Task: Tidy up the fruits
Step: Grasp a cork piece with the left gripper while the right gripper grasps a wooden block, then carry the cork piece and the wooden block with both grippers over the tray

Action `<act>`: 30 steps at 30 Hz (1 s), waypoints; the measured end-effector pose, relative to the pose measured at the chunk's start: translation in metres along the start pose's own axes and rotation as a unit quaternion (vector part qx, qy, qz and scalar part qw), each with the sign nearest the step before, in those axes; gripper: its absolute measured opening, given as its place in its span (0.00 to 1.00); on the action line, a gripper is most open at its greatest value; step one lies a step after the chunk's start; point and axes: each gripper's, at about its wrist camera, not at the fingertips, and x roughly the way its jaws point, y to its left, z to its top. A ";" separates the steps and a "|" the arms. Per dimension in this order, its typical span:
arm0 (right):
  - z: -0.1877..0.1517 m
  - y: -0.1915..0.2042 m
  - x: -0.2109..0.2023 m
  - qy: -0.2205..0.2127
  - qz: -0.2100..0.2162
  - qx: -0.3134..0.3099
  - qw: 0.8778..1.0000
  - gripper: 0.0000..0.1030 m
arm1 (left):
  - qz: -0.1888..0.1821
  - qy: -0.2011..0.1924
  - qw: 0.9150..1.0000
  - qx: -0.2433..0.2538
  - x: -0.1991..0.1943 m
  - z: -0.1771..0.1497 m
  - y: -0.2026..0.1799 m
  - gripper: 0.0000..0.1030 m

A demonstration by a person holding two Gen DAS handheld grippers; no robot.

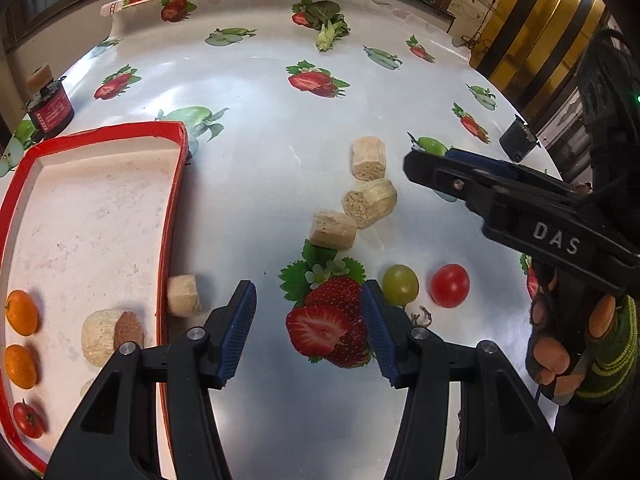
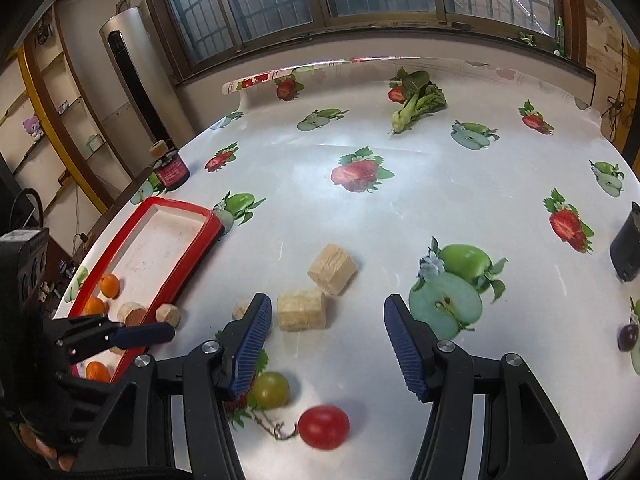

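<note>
Left wrist: red tray (image 1: 176, 184) with oranges (image 1: 22, 312), tomato (image 1: 28, 420); both tools' jaws apart, empty.

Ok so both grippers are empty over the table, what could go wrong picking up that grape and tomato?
1. The green grape and red tomato are round and loose on the smooth tablecloth; a glancing finger could roll them away.
2. The left gripper and right gripper, both open, work close together and might collide.
3. Printed strawberries beside the grape could be mistaken for real fruit.
</note>
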 end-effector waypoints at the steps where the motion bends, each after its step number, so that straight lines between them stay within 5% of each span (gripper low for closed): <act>1: 0.004 0.000 0.007 0.003 -0.001 0.001 1.000 0.59 | -0.002 -0.001 1.000 -0.001 0.002 0.002 0.000 0.51; 9: 0.015 -0.002 0.057 0.038 0.004 0.008 0.999 0.58 | -0.009 0.011 1.000 -0.010 0.028 0.017 -0.001 0.51; 14: 0.014 -0.009 0.071 0.041 0.012 0.012 0.999 0.39 | -0.009 -0.009 1.000 -0.005 0.037 0.025 -0.006 0.51; 15: 0.014 -0.011 0.069 0.040 0.015 0.015 0.999 0.39 | -0.006 -0.013 1.000 -0.002 0.038 0.027 -0.008 0.51; 18: 0.013 -0.017 0.057 0.024 0.007 0.020 0.999 0.38 | -0.005 -0.014 1.000 0.015 0.040 0.028 -0.014 0.25; 30: 0.000 -0.031 0.000 -0.012 0.007 0.038 0.999 0.38 | 0.016 -0.038 0.999 0.023 0.010 0.014 -0.015 0.25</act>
